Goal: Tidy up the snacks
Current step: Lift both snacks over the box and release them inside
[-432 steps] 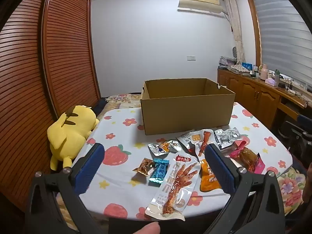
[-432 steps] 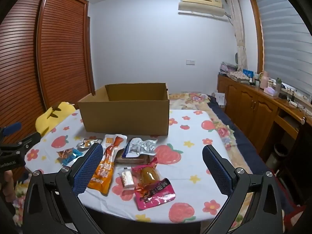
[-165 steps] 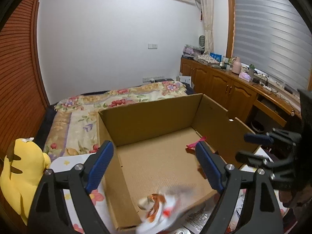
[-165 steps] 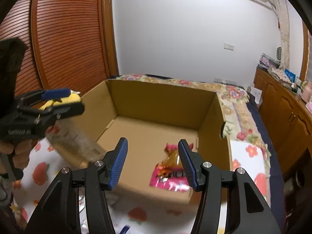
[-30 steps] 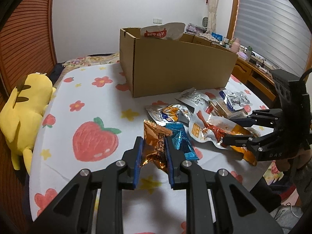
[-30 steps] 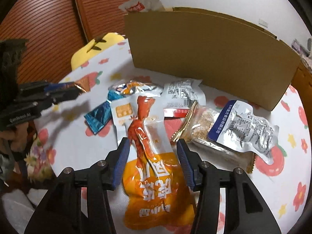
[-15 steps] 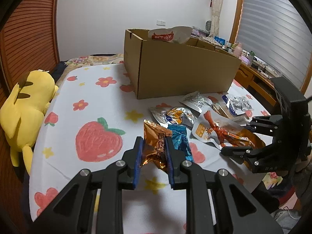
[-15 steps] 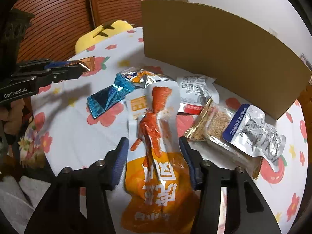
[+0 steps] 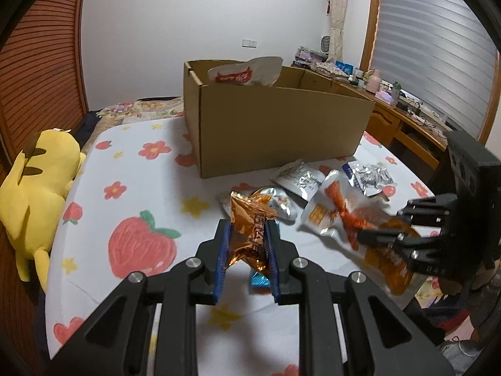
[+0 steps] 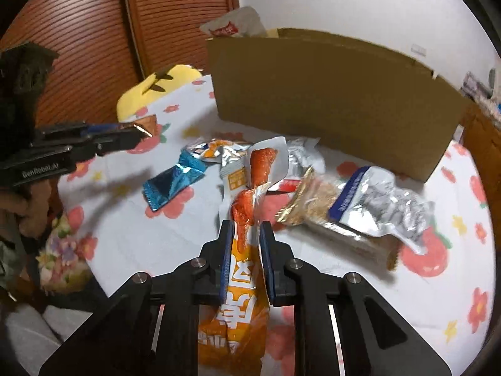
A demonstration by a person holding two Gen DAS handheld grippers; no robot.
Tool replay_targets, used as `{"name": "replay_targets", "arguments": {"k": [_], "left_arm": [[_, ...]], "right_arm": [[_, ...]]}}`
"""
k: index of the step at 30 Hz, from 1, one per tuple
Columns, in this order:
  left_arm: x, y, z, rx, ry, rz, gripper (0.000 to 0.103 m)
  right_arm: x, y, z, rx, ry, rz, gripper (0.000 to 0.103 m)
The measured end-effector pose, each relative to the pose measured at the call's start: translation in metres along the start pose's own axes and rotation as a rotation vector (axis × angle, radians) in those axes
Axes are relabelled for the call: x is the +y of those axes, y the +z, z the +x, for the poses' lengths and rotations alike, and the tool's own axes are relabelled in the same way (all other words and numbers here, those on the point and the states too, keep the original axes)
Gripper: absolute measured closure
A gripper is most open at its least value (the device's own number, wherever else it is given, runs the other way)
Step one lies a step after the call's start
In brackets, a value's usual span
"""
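Observation:
My left gripper (image 9: 247,235) is shut on a small orange foil snack packet (image 9: 250,225) and holds it above the table in front of the cardboard box (image 9: 275,125). My right gripper (image 10: 245,235) is shut on a long orange-and-white chicken-foot snack pouch (image 10: 241,269), lifted off the cloth; it also shows in the left wrist view (image 9: 344,219). A white pouch (image 9: 247,72) sticks up out of the box. A blue packet (image 10: 175,185), silver packets (image 10: 382,200) and a sesame bar pack (image 10: 313,200) lie on the table.
The table has a white cloth with strawberries and flowers (image 9: 141,244). A yellow plush toy (image 9: 37,181) lies at the table's left edge. A wooden sideboard (image 9: 407,125) stands to the right, a slatted wooden wardrobe (image 10: 78,31) to the left.
My right gripper has closed on the orange chicken-foot pouch and lifted it off the cloth. My left gripper keeps hold of the orange foil packet, now a little higher and nearer the box.

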State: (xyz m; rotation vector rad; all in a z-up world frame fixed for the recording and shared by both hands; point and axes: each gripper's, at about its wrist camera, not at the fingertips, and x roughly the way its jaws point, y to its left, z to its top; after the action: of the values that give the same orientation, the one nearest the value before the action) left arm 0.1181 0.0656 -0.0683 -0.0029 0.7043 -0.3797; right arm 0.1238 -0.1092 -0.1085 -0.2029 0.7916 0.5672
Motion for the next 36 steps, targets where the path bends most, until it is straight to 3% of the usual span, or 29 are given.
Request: {"name": "replay_targets", "arguments": {"k": [7, 20, 27, 36], "left_arm": [[-0.009, 0.017, -0.005, -0.037, -0.018, 0.005, 0.084], [-0.022, 0.095, -0.034, -0.213, -0.02, 0.063, 0.084], [-0.024, 0.133, -0.037, -0.246, 0.012, 0.115, 0.084], [-0.017, 0.159, -0.013, -0.226, 0.039, 0.12, 0.083]], "right_arm": [[-0.01, 0.001, -0.021, -0.066, 0.0, 0.038, 0.088], [-0.047, 0.058, -0.092, -0.25, -0.093, 0.007, 0.088], [-0.062, 0.096, -0.107, -0.326, -0.113, 0.011, 0.088], [-0.069, 0.131, -0.096, -0.343, -0.149, -0.008, 0.088]]}}
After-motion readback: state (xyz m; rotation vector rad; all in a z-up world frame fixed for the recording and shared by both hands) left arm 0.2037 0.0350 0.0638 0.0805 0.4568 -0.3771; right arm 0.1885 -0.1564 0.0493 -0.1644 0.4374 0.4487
